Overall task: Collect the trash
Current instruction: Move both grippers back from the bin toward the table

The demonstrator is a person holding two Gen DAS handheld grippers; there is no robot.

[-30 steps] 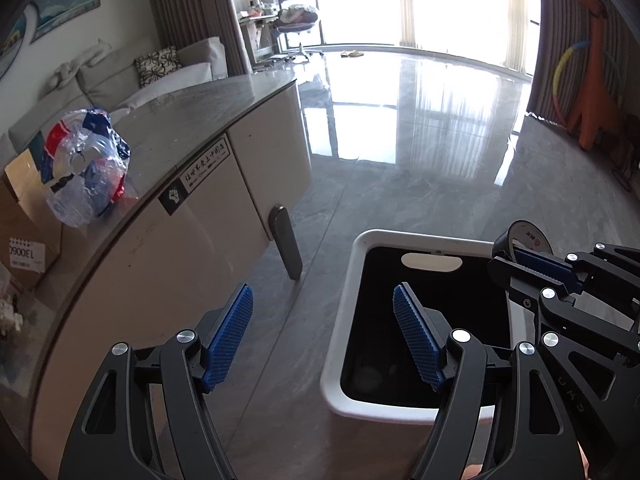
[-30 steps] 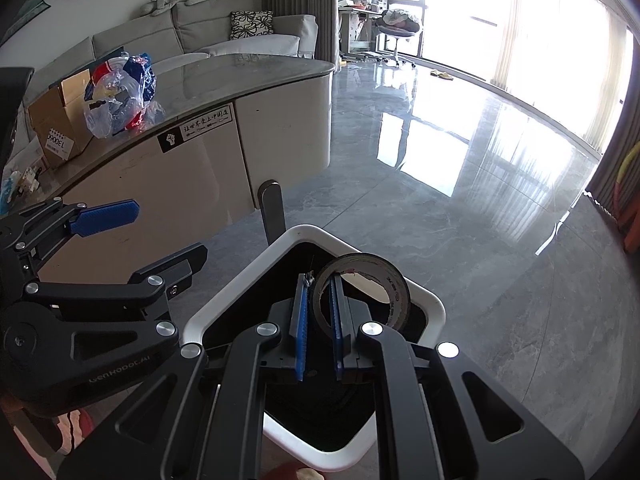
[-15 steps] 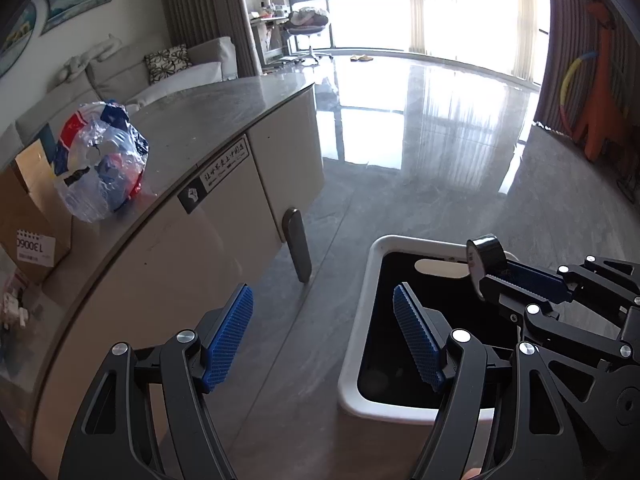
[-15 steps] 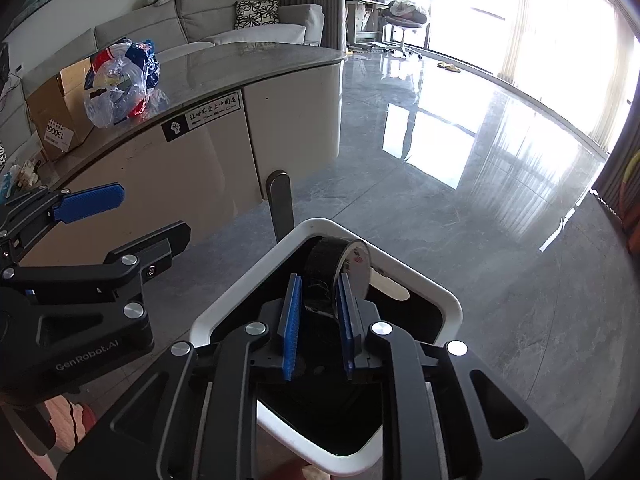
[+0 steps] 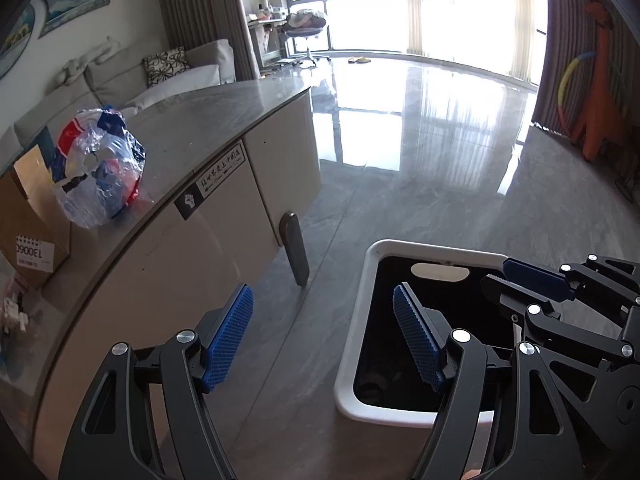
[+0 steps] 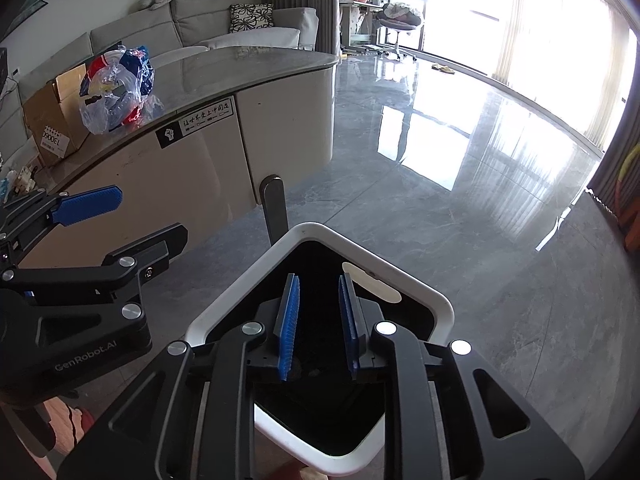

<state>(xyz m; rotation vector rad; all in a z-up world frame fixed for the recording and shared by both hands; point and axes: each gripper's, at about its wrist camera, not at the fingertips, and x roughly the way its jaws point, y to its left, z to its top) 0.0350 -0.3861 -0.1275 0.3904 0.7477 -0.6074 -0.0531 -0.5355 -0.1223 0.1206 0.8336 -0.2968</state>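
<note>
A white trash bin (image 6: 240,292) with a black inside stands on the floor beside the counter. My right gripper (image 6: 319,284) hangs over its mouth; the jaws are opening and nothing is between the blue pads. The tape roll is no longer in view; the bin's inside is too dark to make it out. The left wrist view shows the right gripper (image 5: 498,274) above the bin's (image 5: 360,300) far right corner. My left gripper (image 5: 322,300) stands open and empty, left of the bin. A crumpled clear plastic bag (image 5: 100,172) with red and blue print lies on the counter.
The curved grey counter (image 5: 208,120) runs along the left, with a cardboard box (image 5: 28,208) behind the bag (image 6: 116,92). A grey upright post (image 6: 274,208) stands between counter and bin. Glossy grey floor (image 6: 440,200) stretches to the windows; a sofa sits behind the counter.
The right gripper's jaws have spread and the black tape roll they held is gone from between them. The left gripper has kept its opening and barely shifted.
</note>
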